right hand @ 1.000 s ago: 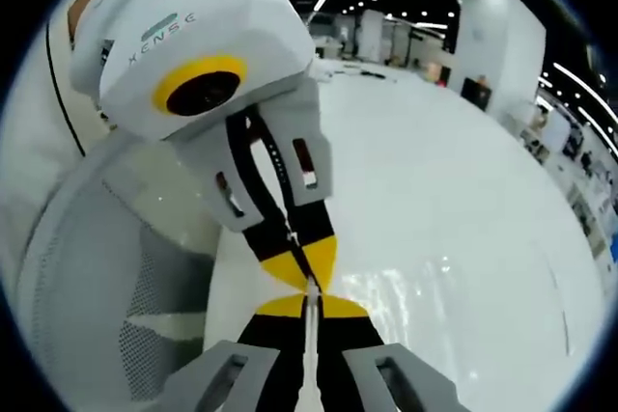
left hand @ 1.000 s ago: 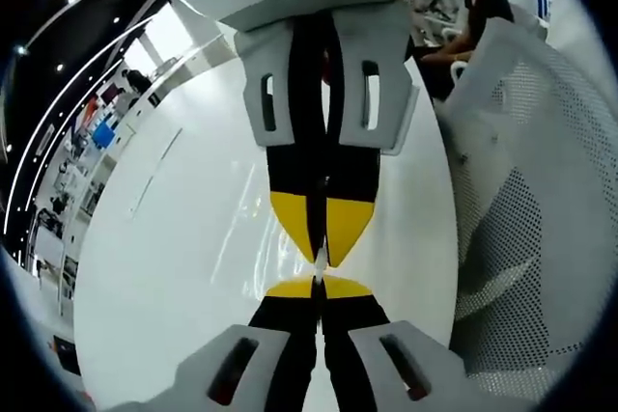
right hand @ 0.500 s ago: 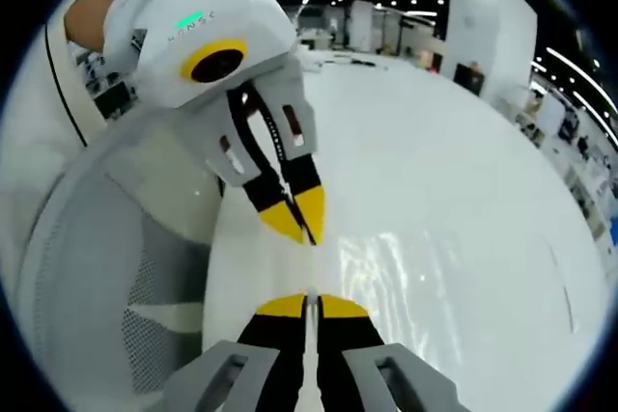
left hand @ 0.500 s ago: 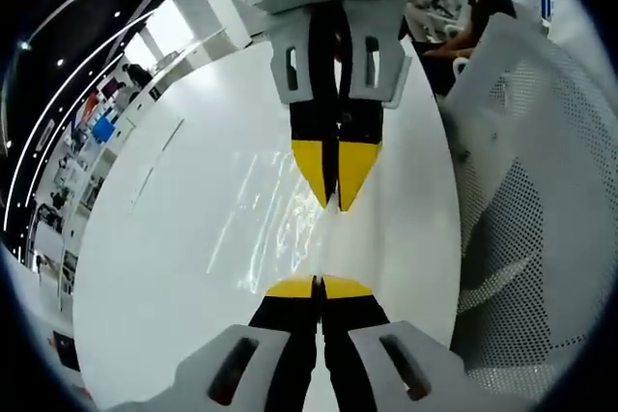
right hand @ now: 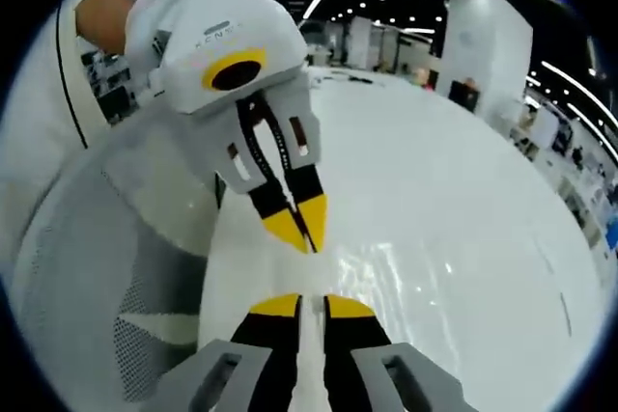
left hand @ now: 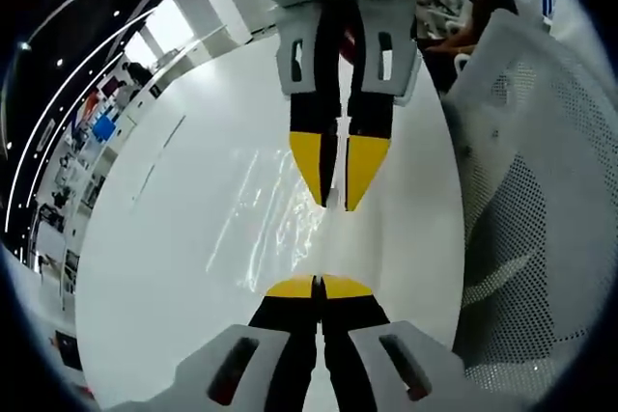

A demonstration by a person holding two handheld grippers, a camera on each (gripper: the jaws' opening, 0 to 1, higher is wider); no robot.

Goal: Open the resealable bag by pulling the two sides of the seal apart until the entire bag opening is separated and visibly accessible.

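The left hand-held gripper (left hand: 320, 288) has its yellow-tipped jaws pressed together on one lip of the clear, glossy resealable plastic bag (left hand: 290, 219), and the right hand-held gripper (left hand: 333, 202) faces it tip to tip, pinching the opposite lip (its jaws look slightly apart at the base). The bag hangs between them above the smooth white bench (left hand: 174, 238), near a white mesh chair (left hand: 541, 200). Opposed grips let each side be drawn away, which should part the seal.
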